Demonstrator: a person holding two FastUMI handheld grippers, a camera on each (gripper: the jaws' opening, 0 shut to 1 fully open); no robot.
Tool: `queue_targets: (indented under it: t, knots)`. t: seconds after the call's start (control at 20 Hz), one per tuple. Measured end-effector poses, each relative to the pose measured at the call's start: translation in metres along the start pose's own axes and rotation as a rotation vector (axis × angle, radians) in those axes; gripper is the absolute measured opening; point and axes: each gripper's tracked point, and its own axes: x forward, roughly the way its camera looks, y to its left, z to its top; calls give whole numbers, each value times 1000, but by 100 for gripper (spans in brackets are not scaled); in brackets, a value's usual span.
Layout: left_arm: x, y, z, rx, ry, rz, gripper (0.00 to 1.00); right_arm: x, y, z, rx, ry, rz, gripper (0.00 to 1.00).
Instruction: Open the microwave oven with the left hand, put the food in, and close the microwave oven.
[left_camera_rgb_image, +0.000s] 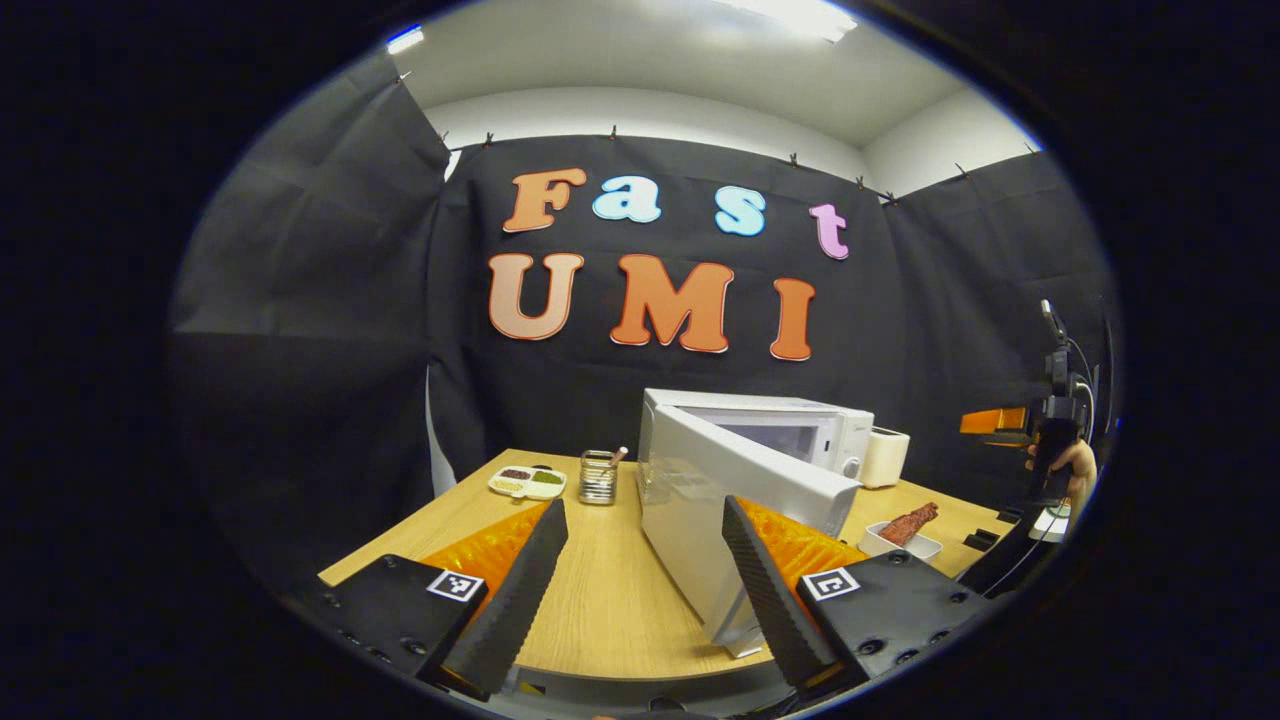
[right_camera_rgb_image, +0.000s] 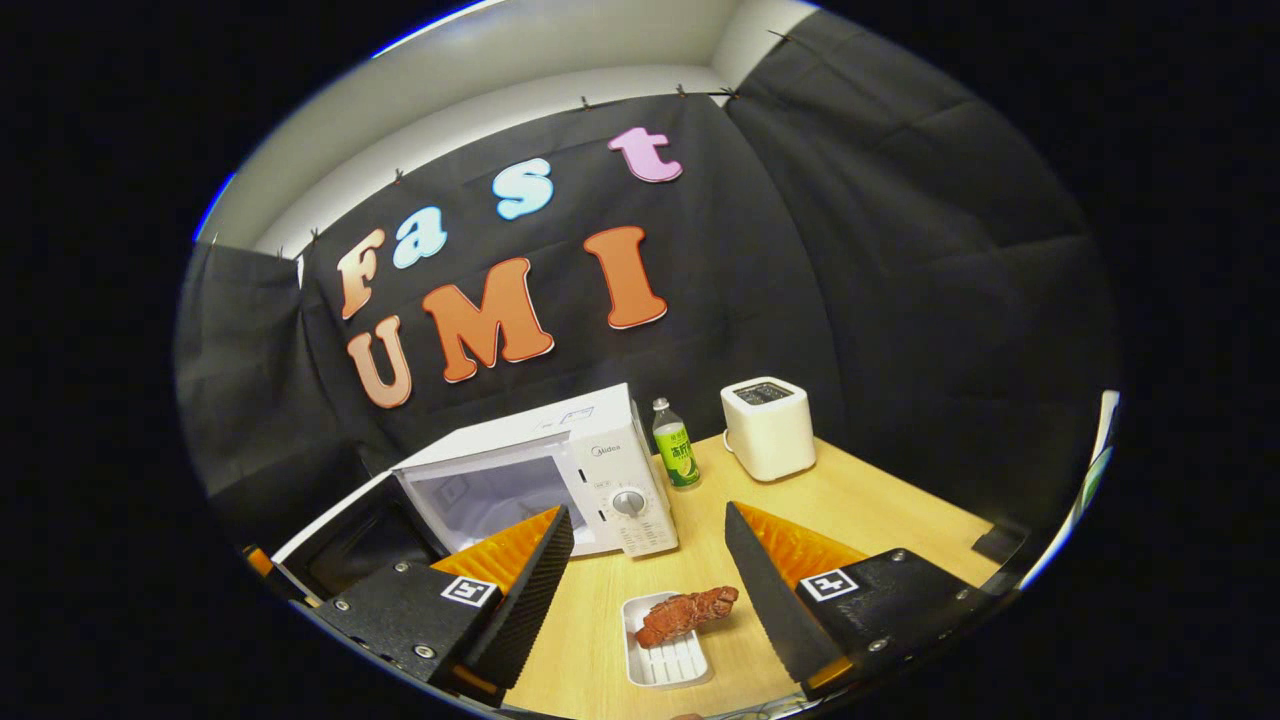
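The white microwave (left_camera_rgb_image: 800, 425) (right_camera_rgb_image: 600, 450) stands on the wooden table with its door (left_camera_rgb_image: 700, 510) (right_camera_rgb_image: 340, 535) swung open toward the front. My left gripper (left_camera_rgb_image: 645, 580) is open, just in front of the door's edge and holding nothing. A piece of reddish-brown food (right_camera_rgb_image: 685, 615) (left_camera_rgb_image: 908, 522) lies on a small white tray (right_camera_rgb_image: 665, 662) (left_camera_rgb_image: 925, 547) in front of the microwave's control panel. My right gripper (right_camera_rgb_image: 640, 600) hovers open above the tray, its fingers either side of the food and apart from it. A hand (left_camera_rgb_image: 1070, 465) holds a gripper at the far right of the left gripper view.
A white toaster (right_camera_rgb_image: 768, 425) (left_camera_rgb_image: 885, 455) and a green-labelled bottle (right_camera_rgb_image: 675, 445) stand to the right of the microwave. A divided dish of seasonings (left_camera_rgb_image: 527, 482) and a wire cup holder (left_camera_rgb_image: 598, 476) sit at the table's back left. The wooden tabletop (left_camera_rgb_image: 600, 590) lies bare before the left gripper.
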Motion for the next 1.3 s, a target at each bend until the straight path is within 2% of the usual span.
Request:
queue_targets:
  t: [0.4, 0.6, 0.9, 1.1, 1.2, 1.25, 1.3]
  knots:
    - [16, 54, 15, 22, -19, 133, 100, 23, -48, -44, 263, 34, -74, 95]
    - [26, 59, 16, 10, -10, 156, 98, 41, -65, -79, 331, 89, -120, 95]
    - [34, 62, 19, 20, -10, 161, 98, 60, -75, -115, 447, 140, -124, 90]
    - [38, 58, 20, 17, -6, 153, 99, 77, -68, -135, 482, 187, -128, 82]
    - [38, 60, 19, 15, -4, 155, 99, 82, -68, -141, 489, 195, -132, 75]
    - [38, 60, 17, 15, 0, 156, 98, 83, -69, -142, 495, 193, -136, 66]
    - [38, 61, 17, 16, 4, 157, 98, 81, -70, -144, 505, 197, -136, 53]
